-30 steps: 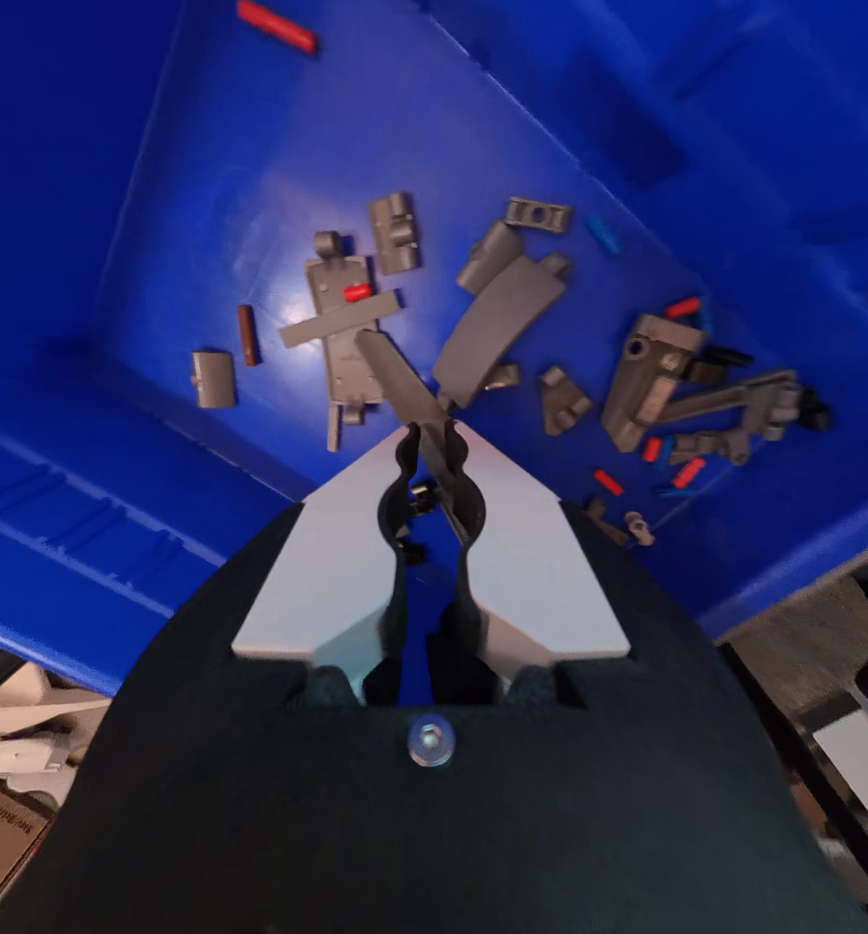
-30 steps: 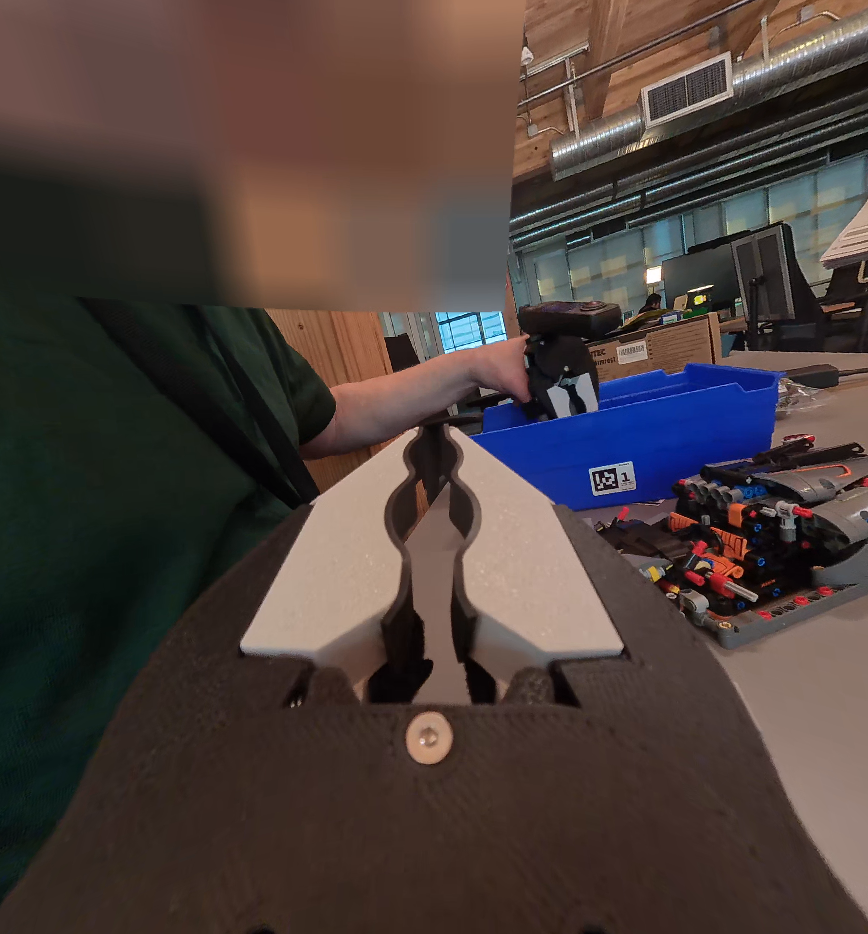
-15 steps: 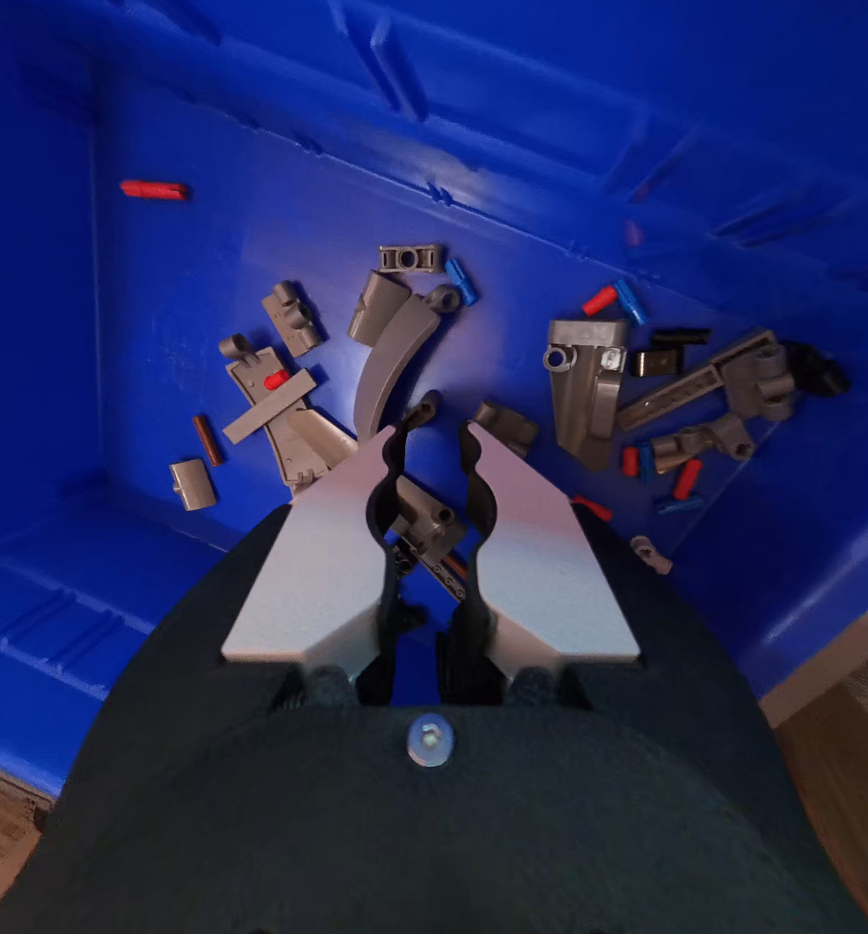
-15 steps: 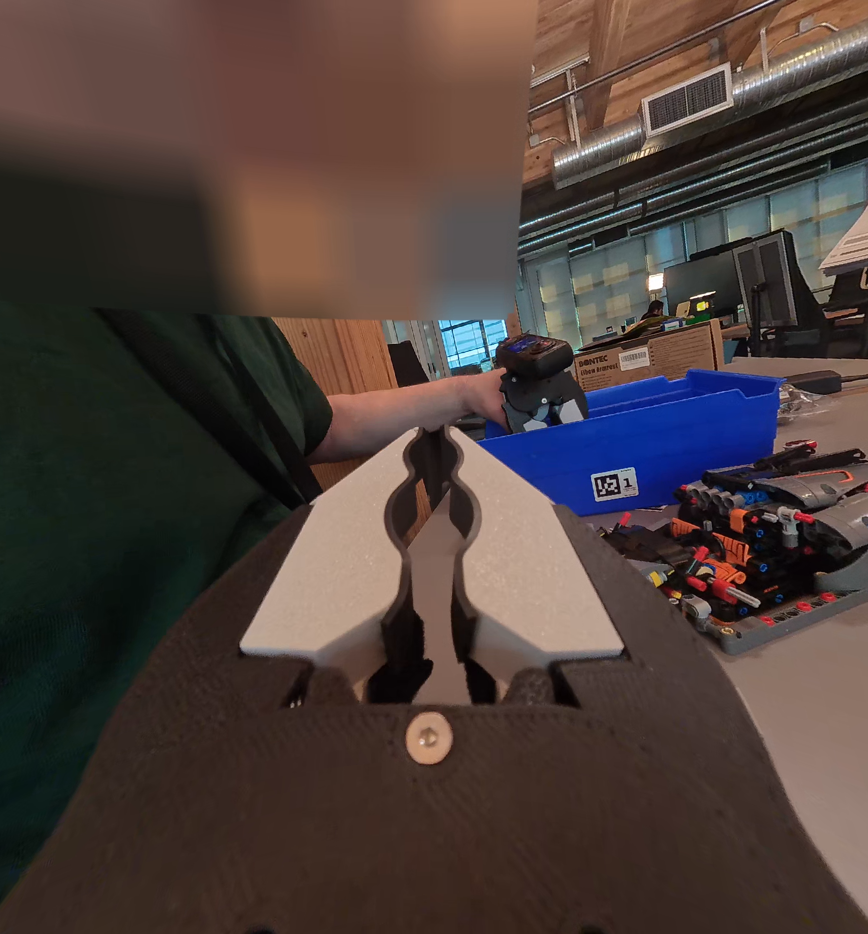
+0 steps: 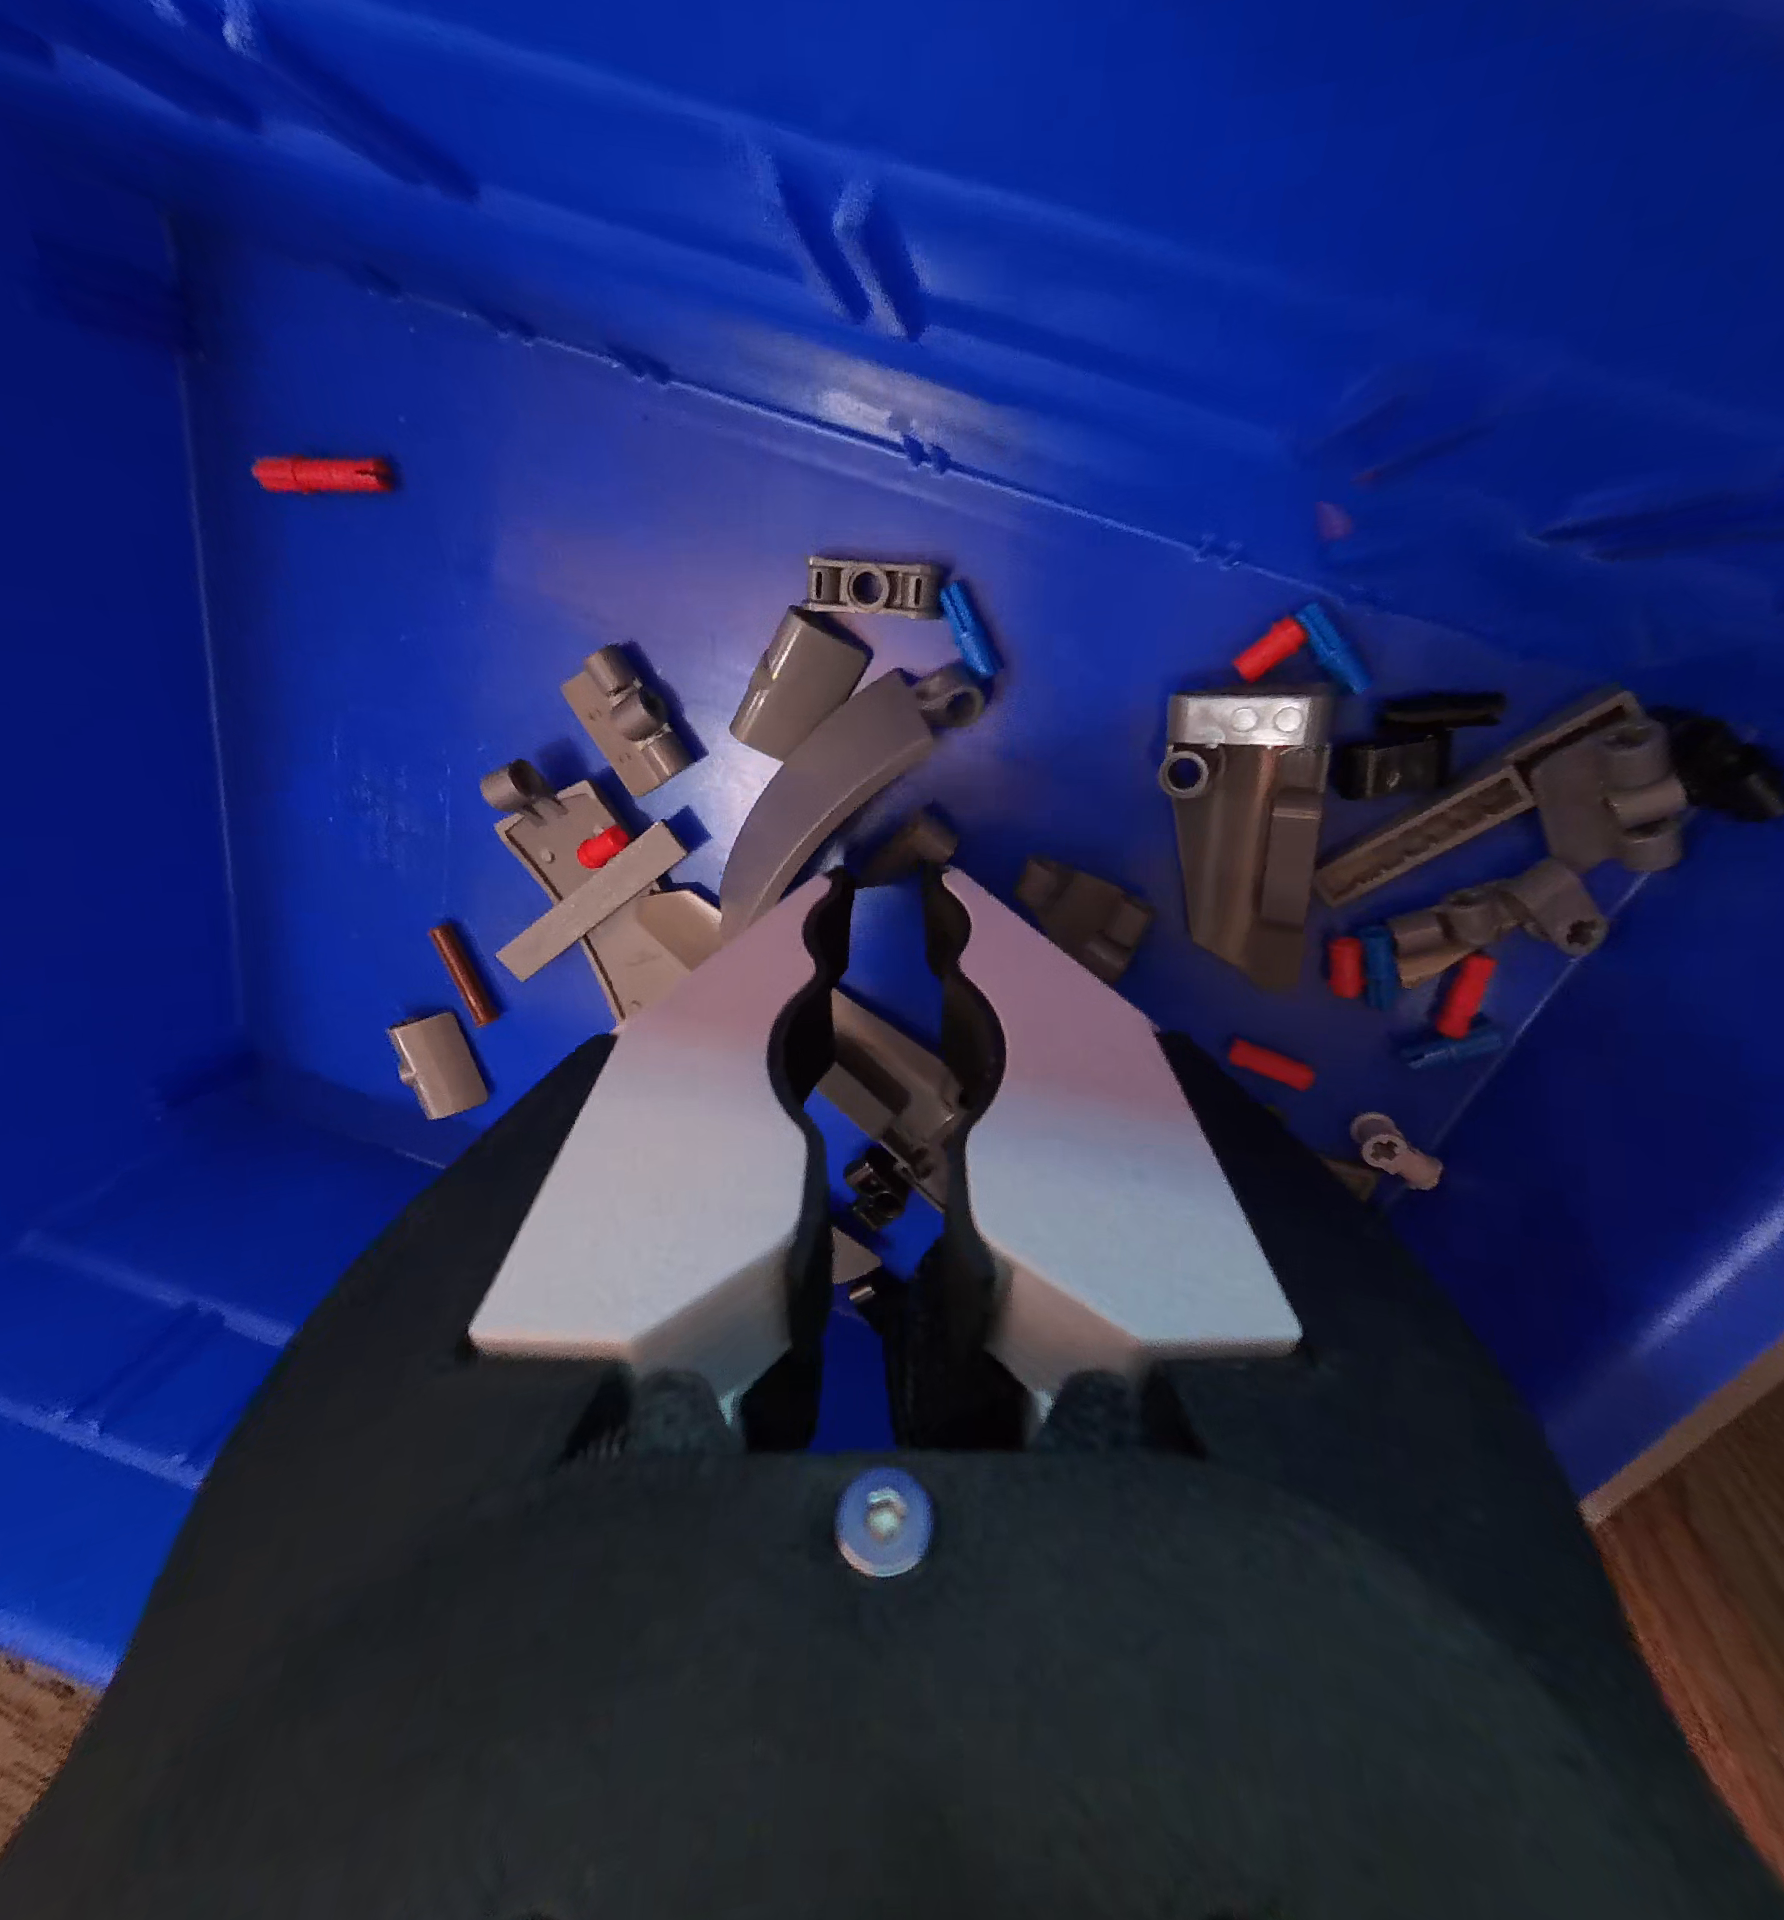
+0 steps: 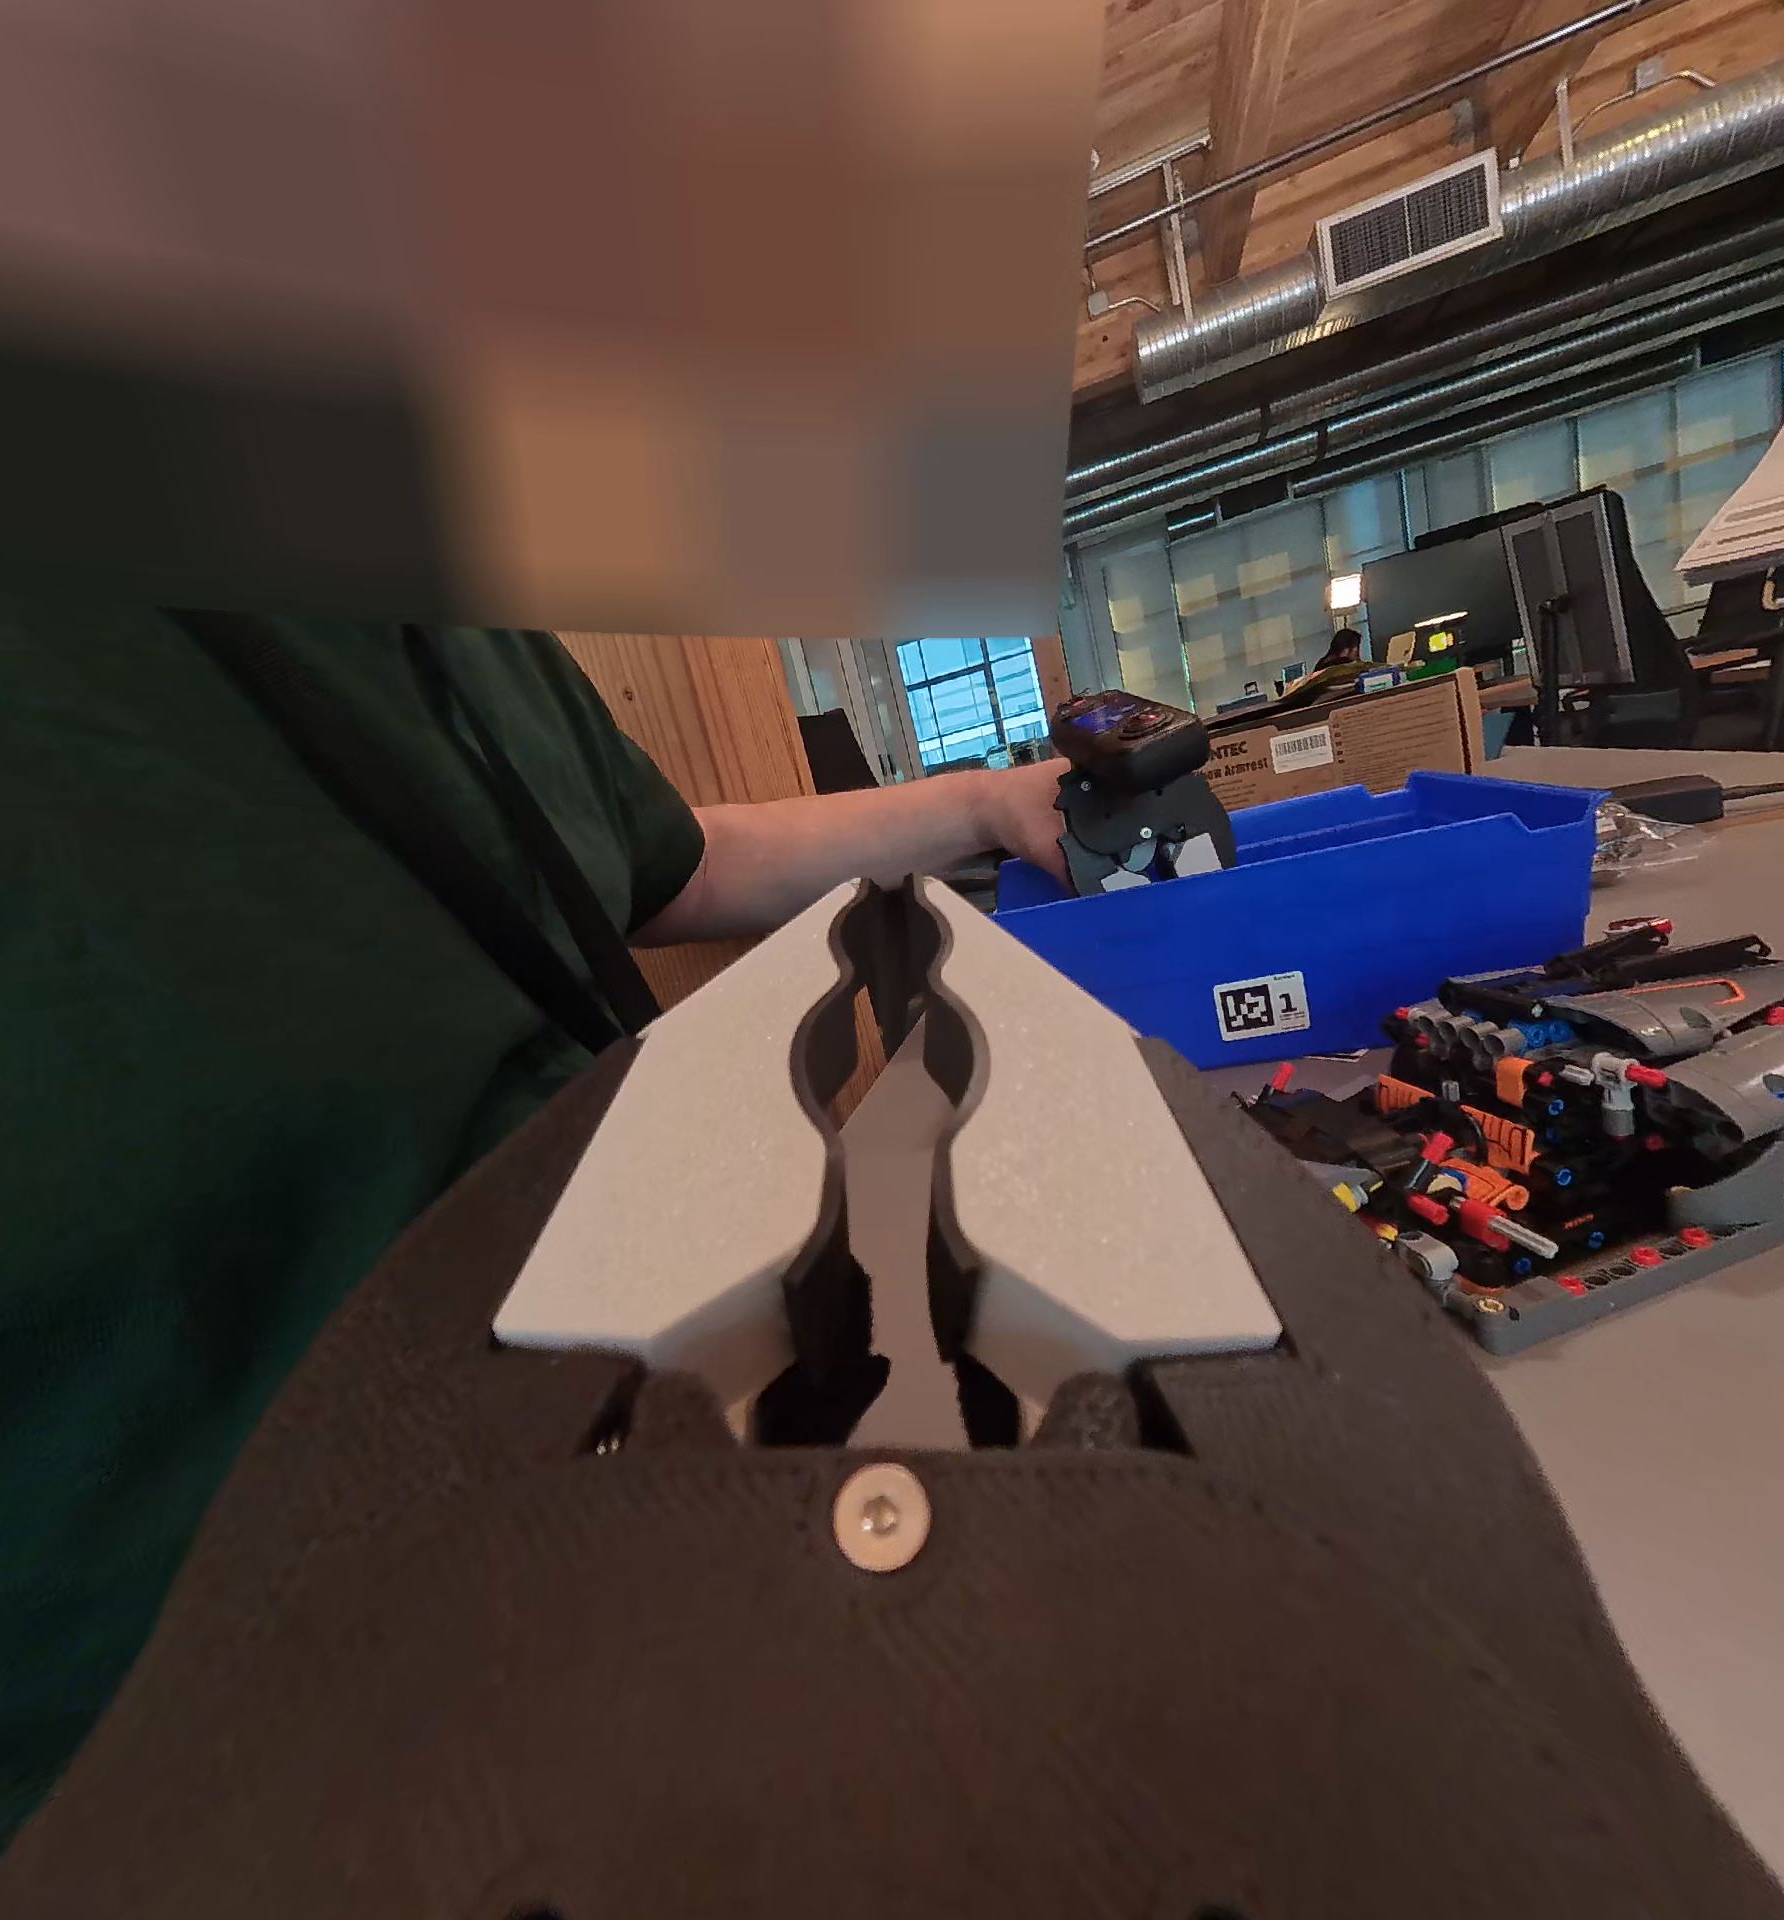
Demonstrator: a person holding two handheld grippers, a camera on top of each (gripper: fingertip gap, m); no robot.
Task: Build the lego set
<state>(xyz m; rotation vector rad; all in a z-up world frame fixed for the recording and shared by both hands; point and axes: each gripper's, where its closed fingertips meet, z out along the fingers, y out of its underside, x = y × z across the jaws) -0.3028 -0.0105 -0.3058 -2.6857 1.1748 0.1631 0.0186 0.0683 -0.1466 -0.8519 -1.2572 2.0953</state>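
My left gripper (image 5: 883, 883) hangs open inside the blue bin (image 5: 971, 260), over loose Lego parts. A grey piece (image 5: 893, 1081) lies on the bin floor under the gap between its jaws, not gripped. A curved grey panel (image 5: 826, 790) lies just ahead of the tips. A grey wedge piece (image 5: 1246, 831) lies to the right. My right gripper (image 6: 893, 894) is shut and empty, held above the table edge in front of a person in a green shirt. The partly built Lego model (image 6: 1594, 1122) stands on the grey table to its right. The right wrist view shows the left gripper (image 6: 1142, 831) in a hand, dipped into the bin (image 6: 1335, 935).
Small red pins (image 5: 322, 475), blue pins (image 5: 971, 623) and a grey beam assembly (image 5: 1490, 810) are scattered on the bin floor. The bin walls rise on all sides of the left gripper. A cardboard box (image 6: 1366, 738) stands behind the bin. The grippers' ends are close to 35 centimeters from one another. Between my right fingertips and the partly built Lego model (image 6: 1594, 1122) there is roughly 20 centimeters.
My left gripper was shut on a long grey piece; it has opened, and the piece lies in the bin. The gripper has moved lower into the bin. The right gripper has barely moved.
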